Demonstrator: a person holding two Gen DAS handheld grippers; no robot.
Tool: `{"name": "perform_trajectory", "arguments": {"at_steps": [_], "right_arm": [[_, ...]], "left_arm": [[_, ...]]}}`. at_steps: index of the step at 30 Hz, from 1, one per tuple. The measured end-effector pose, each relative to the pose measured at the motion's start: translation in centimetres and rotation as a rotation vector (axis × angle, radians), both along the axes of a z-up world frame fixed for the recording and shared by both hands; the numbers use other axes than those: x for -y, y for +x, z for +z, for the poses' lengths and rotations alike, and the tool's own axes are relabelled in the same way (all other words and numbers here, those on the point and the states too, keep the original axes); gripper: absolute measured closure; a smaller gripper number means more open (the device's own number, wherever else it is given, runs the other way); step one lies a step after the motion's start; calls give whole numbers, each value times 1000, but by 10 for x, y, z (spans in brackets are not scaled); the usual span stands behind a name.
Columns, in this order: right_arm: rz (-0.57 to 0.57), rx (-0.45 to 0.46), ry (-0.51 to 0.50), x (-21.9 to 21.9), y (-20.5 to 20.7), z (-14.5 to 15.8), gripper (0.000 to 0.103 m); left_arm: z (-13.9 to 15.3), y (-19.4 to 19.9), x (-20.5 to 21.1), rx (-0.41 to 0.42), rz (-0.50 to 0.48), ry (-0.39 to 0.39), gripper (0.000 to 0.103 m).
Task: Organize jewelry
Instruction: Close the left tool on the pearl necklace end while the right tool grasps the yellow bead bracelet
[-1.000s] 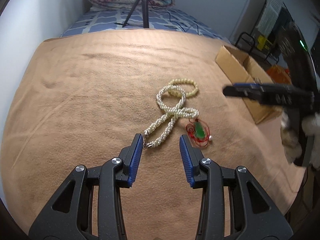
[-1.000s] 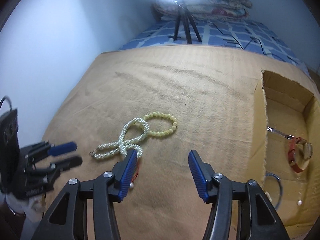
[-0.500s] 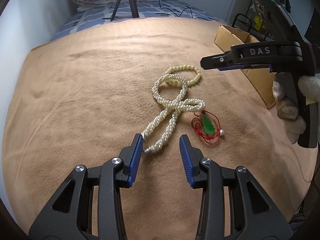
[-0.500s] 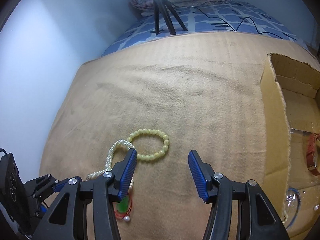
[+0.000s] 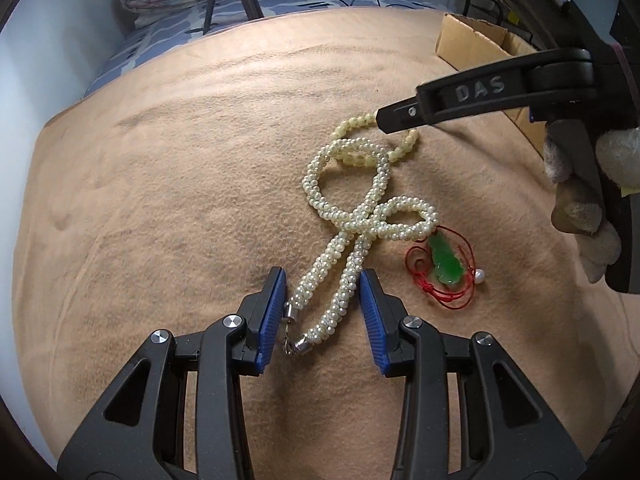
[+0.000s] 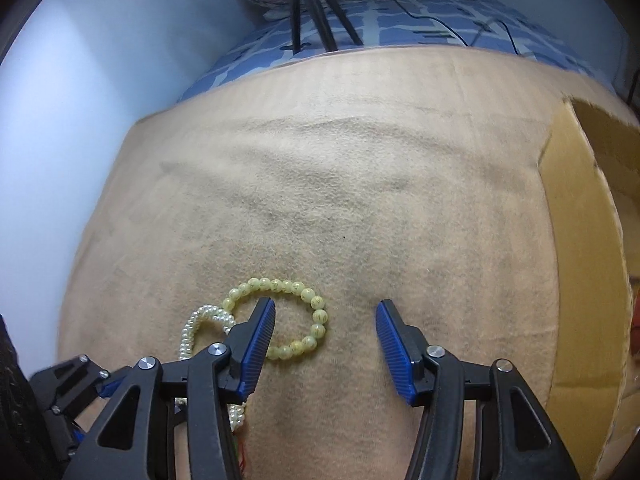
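Only left view shows pendant (image 5: 445, 261)

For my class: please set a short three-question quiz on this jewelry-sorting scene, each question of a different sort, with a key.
1. True or false: the left gripper is shut on the pearl necklace.
2. Which lies beside the green pendant? A) gold ring B) red cord C) blue ribbon
3. Fill in: the right gripper hovers over the yellow bead ____.

Key: 1 false, its jaws are open astride the clasp ends; 2 B; 3 bracelet.
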State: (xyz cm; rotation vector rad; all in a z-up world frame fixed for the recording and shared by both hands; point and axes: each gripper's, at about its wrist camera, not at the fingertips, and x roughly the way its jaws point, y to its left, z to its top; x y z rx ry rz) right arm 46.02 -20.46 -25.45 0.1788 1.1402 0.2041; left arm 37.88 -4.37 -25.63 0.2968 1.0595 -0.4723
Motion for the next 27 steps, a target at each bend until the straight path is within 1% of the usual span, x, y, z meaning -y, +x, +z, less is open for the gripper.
{"name": "perform_trajectory", "arguments": {"at_steps": [1,3,4,5,6,7,9,11,12,14,15,19,27], "right_arm": [[10,2,-20,-2,0,0,56],[35,7,-65,-8,1,-1,64],[47,10,-84,-10,1,-1,66],[55,14,-95,-12,0,-1,70],[64,16,-102,-13,0,-1,75],[71,17,-105,-14,-1,-1,77],[85,19,-109,-16,-2,0,91],[96,23,-112,-18,-3,1,97],[100,26,-112,-18,-5,3,98],[109,35,-99,-17,-7,6,98],[111,40,-94,-18,-8,8,98],[118,65,-77,-16,-16,18,98],[138,122,-43,-12,-41,46,98]], "left_arm": [[-1,1,2,2,-6,6,65],[-2,3,4,4,-17,13,67],[-2,4,6,4,-22,13,72],[-2,6,8,0,-26,8,76],[-2,8,11,-2,-26,3,84],[-2,8,12,-3,-27,0,89],[-1,7,15,10,-19,-3,89],[0,7,13,17,4,-21,90],[1,4,11,17,12,-33,90],[6,-1,4,11,38,-81,91],[9,-4,-1,9,54,-107,96],[24,-12,-18,5,100,-198,96],[58,-30,-40,33,151,-305,97]]}}
